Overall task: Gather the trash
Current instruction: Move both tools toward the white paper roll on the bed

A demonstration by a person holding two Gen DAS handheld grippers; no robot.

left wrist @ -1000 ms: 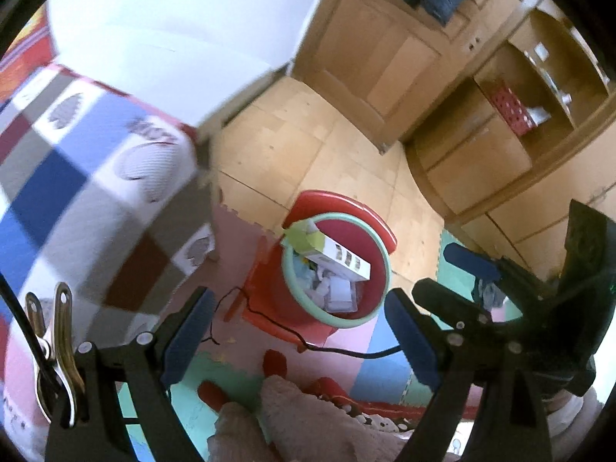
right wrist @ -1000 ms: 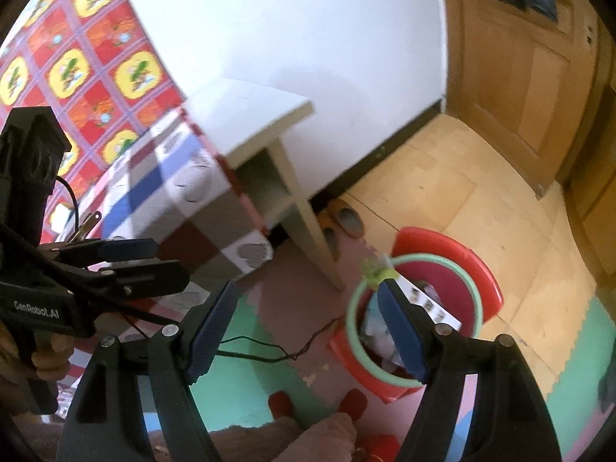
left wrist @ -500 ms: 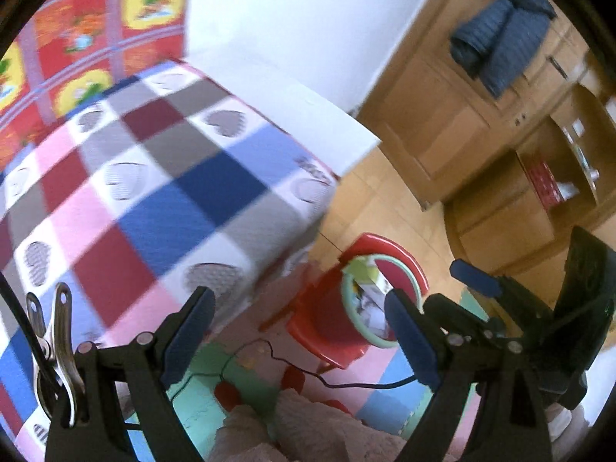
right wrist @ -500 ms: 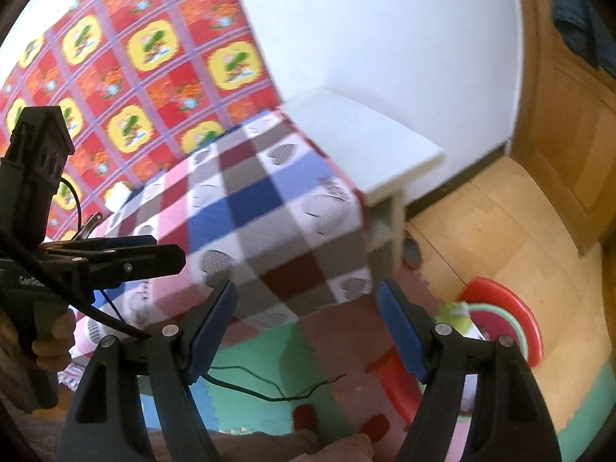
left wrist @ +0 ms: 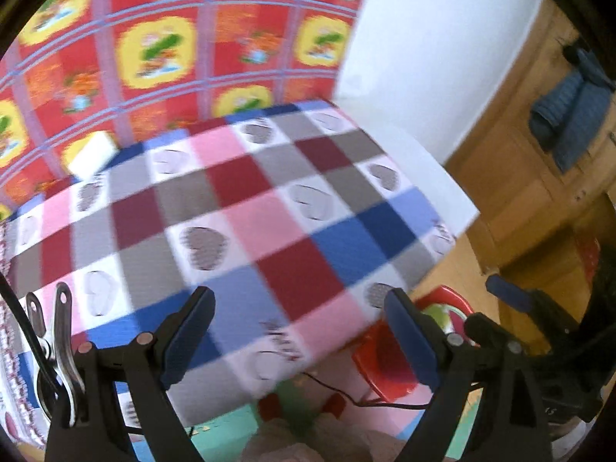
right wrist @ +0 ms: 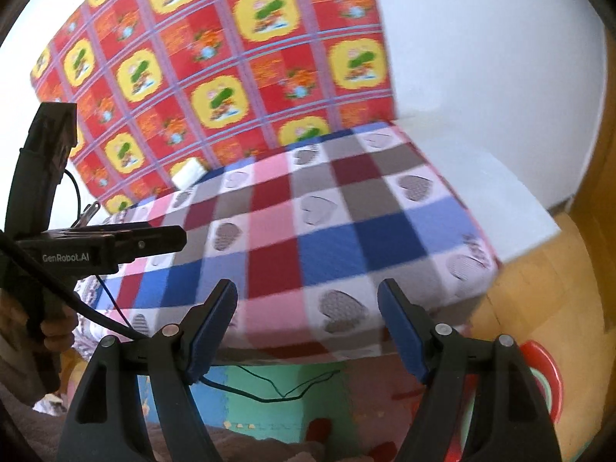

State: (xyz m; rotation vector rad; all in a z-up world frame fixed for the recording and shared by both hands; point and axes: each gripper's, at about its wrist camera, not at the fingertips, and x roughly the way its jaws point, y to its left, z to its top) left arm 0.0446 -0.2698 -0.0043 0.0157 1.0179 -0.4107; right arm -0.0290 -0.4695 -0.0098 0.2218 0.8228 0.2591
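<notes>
The red bin (left wrist: 389,362) with its pale green rim stands on the floor just past the near right corner of the table (left wrist: 238,231). In the left wrist view most of it is hidden behind the blue pad of the left hand-held gripper (left wrist: 304,331); something pale green shows at its mouth, but the contents are too blurred to name. In the right wrist view only a curved slice of the bin (right wrist: 546,369) shows at the lower right, behind the frame of the right hand-held gripper (right wrist: 308,327).

Both hand-held grippers are spread wide with nothing between the pads (the left one also appears side-on at the left edge of the right wrist view).

The table wears a checked cloth of blue, pink, maroon and grey squares with heart prints, and its top is mostly bare. A small white block (left wrist: 92,154), possibly a box, lies at the far left edge of the top, against the red and yellow patterned cloth (left wrist: 161,46) hanging behind. A bare white surface (right wrist: 496,192) juts out past the table's right edge. Beyond that is open wooden floor (right wrist: 539,288), and under the near edge lie coloured foam mats (right wrist: 269,389) crossed by a thin black cable (right wrist: 269,394).
</notes>
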